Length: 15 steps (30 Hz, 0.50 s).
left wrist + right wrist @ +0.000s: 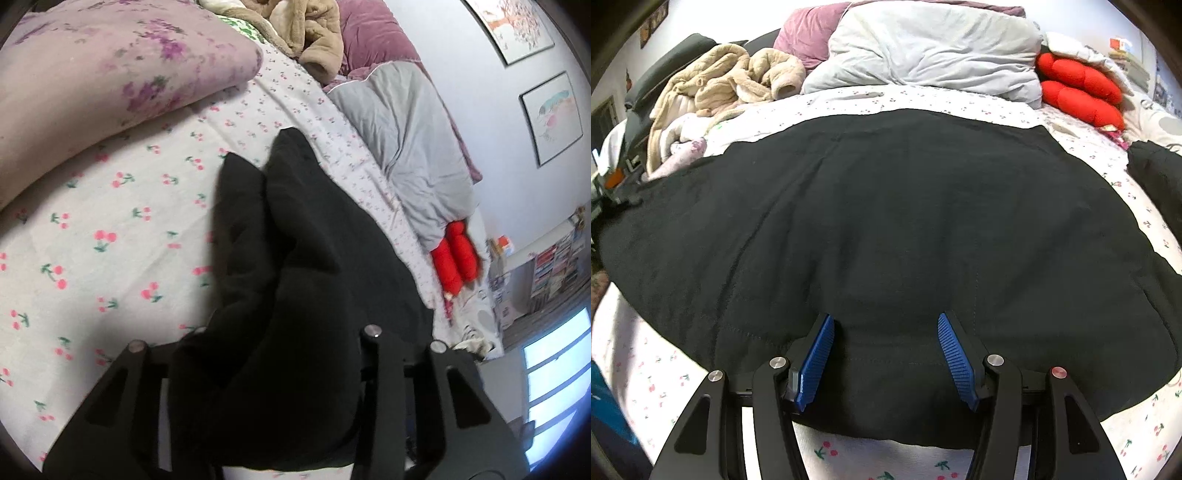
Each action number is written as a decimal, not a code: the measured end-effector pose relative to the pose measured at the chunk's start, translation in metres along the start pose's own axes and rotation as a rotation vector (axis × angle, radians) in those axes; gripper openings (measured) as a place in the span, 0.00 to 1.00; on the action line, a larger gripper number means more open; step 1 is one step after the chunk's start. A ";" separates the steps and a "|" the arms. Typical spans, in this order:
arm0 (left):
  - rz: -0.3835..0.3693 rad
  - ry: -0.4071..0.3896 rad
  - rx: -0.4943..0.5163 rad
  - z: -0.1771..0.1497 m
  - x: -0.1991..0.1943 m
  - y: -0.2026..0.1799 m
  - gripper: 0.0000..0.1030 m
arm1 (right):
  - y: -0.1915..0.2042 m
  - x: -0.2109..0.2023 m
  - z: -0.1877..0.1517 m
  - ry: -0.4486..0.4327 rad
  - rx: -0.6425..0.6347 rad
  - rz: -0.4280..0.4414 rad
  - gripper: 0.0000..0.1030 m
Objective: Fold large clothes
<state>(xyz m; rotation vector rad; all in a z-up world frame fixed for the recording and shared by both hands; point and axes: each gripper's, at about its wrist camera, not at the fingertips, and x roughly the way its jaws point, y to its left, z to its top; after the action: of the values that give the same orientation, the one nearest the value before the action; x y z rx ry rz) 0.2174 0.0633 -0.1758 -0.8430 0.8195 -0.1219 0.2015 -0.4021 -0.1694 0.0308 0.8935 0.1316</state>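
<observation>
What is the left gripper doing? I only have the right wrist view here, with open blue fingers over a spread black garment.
Observer: The left gripper has a bunched part of the black garment draped over it, hiding its fingers.
Operator: Is it clamped shut?
Observer: I cannot tell; the fabric covers the fingertips completely.
Operator: What lies past that bunch?
Observer: Bare cherry-print sheet, then a folded purple floral quilt at the far left.
Operator: Anything on the other side?
Observer: A grey duvet runs along the wall side, ending at a red plush cushion.
</observation>
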 end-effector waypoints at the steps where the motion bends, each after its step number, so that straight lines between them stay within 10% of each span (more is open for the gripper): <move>1: 0.001 0.005 -0.005 -0.001 0.000 0.003 0.41 | -0.003 -0.002 0.000 -0.005 0.008 0.001 0.56; 12: 0.003 -0.016 0.034 -0.003 -0.008 -0.007 0.39 | 0.009 -0.008 0.023 0.004 -0.012 -0.037 0.56; 15: 0.010 -0.029 0.091 -0.001 -0.014 -0.023 0.38 | 0.039 0.000 0.039 0.020 -0.095 0.022 0.28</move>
<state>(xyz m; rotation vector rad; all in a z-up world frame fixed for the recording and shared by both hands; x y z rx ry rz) 0.2117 0.0524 -0.1520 -0.7535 0.7857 -0.1365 0.2280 -0.3619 -0.1423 -0.0490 0.9065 0.1949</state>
